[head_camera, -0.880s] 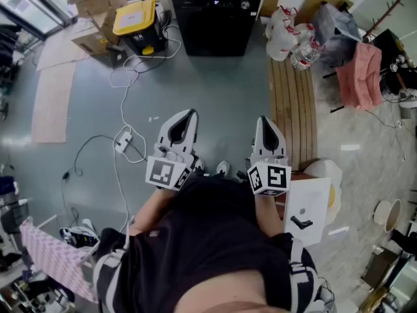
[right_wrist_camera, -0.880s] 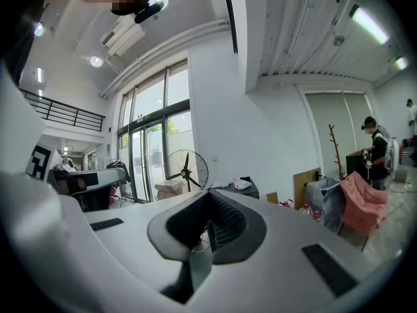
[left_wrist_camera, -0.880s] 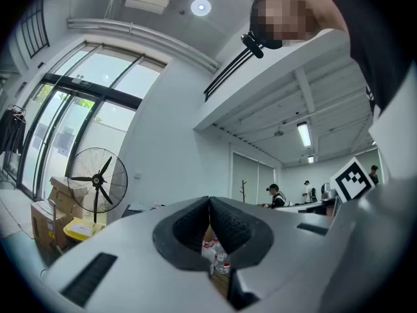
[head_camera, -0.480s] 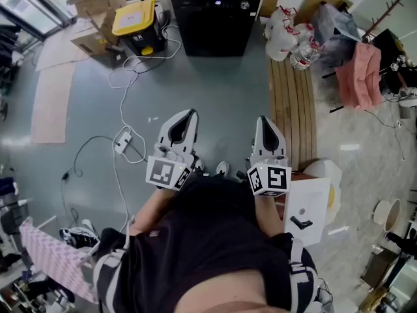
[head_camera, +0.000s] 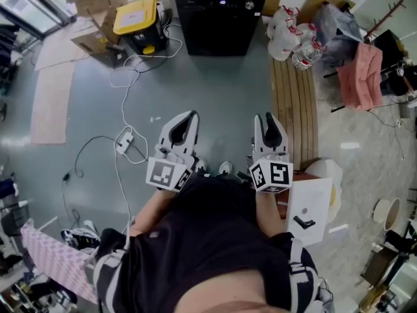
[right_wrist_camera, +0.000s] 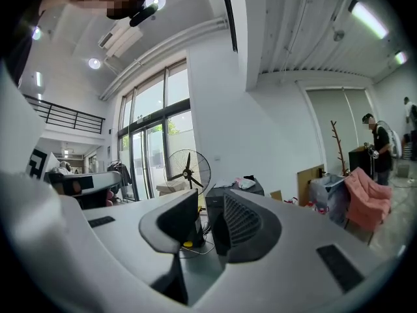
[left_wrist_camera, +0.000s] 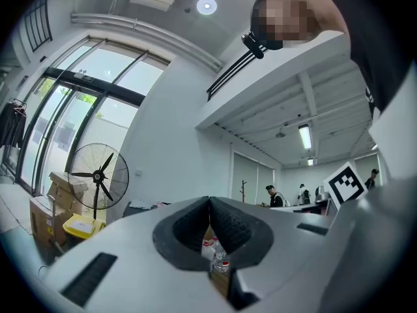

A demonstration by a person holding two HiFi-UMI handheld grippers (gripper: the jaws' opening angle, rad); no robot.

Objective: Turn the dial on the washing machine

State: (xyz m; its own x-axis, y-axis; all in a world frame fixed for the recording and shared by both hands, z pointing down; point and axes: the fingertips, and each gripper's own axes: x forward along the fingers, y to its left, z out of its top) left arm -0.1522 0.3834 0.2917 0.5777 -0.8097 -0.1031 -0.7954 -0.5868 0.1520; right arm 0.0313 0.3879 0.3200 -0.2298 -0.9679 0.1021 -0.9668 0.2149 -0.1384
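One big black box-shaped washing machine [head_camera: 218,18] stands well ahead of both pairs of fingers. The left gripper [head_camera: 189,117] has its fingers closed on nothing, and the right gripper [head_camera: 268,119] holds its fingers slightly apart and empty. That gap may prove too narrow for the small round dial [head_camera: 248,5] near the panel's right end, and the long approach could miss it.

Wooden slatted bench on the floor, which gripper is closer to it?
Right. The right gripper is just left of the bench, alongside its edge; the left gripper is farther left, beyond the right one.
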